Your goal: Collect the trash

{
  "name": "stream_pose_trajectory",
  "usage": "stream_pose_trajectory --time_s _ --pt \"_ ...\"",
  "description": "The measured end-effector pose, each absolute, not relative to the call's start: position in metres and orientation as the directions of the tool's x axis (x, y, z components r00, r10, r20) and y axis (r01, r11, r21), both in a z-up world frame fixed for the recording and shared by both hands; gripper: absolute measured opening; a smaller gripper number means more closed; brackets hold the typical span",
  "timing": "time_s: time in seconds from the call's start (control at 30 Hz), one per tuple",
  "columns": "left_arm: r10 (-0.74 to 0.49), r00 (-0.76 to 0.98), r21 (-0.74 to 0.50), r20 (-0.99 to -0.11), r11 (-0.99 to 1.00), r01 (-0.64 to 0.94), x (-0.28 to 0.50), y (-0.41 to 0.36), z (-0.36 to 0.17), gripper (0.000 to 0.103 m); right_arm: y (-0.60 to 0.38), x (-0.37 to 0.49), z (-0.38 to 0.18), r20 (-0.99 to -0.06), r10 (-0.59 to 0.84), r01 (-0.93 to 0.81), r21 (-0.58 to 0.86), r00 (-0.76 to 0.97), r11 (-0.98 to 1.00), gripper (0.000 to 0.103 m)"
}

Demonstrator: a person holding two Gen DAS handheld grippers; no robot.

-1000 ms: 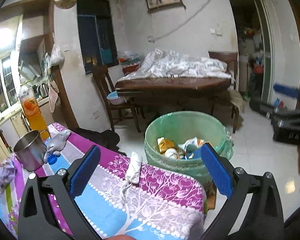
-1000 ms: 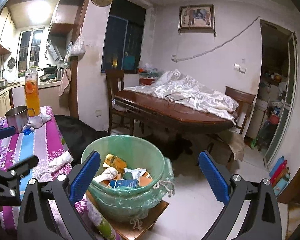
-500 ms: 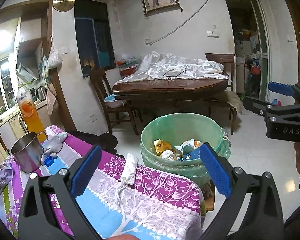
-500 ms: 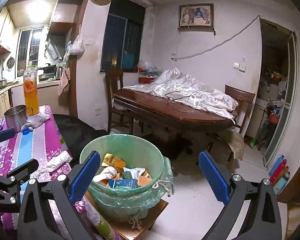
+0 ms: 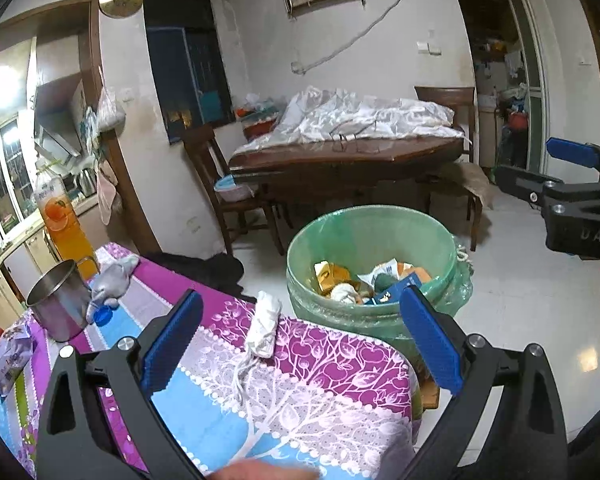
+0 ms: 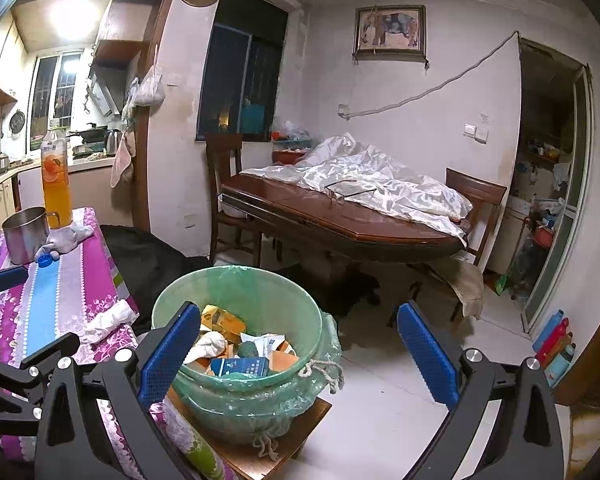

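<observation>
A: How do our jaws stand?

B: We hold the left gripper (image 5: pixel 300 344) spread wide with nothing between its blue pads, over the near end of the tabletop (image 5: pixel 332 364) with its purple, blue and white flowered cloth. The right gripper (image 6: pixel 298 354) is just as wide apart and empty, out over the bin.

A: Where is the trash we are after?

B: A crumpled white tissue (image 5: pixel 266 330) lies on the cloth, just ahead of the left jaws and nearer the left pad than the right one. It sits close to the cloth's far edge, with a thin string trailing from it back toward us. From the right wrist view we see the same tissue (image 6: pixel 110 320) to the left of the right jaws, at the tabletop edge next to the bin.

A: And the bin?

B: The green bin (image 5: pixel 374 240), lined with a thin green bag, stands past the tabletop edge, ahead of the left jaws and toward the right pad. It holds boxes, paper and wrappers. In the right wrist view the bin (image 6: pixel 240 292) sits between the right jaws, closer to the left pad, on a low wooden stool (image 6: pixel 268 446).

A: Anything else on the cloth?

B: Far left of the left jaws we see a steel mug (image 5: pixel 58 304), a grey rag (image 5: pixel 110 284), a blue cap (image 5: pixel 102 315) and a juice bottle (image 5: pixel 62 224).
</observation>
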State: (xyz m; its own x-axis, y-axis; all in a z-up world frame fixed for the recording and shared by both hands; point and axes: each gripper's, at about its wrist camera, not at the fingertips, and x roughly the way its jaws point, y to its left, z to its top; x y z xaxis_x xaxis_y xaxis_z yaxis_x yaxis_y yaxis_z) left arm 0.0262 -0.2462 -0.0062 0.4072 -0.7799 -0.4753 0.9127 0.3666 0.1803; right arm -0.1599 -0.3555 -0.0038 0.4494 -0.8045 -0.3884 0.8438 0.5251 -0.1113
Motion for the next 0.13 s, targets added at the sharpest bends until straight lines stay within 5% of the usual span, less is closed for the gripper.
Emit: stream_pose_trajectory --time_s 0.13 --pt "-0.777 0.395 0.148 -0.489 0.373 0.916 0.0315 -0.2463 -0.0042 0.097 -0.3578 -0.1612 -0.0063 -0.397 -0.806 0.849 -0.112 0.438 0.517 0.098"
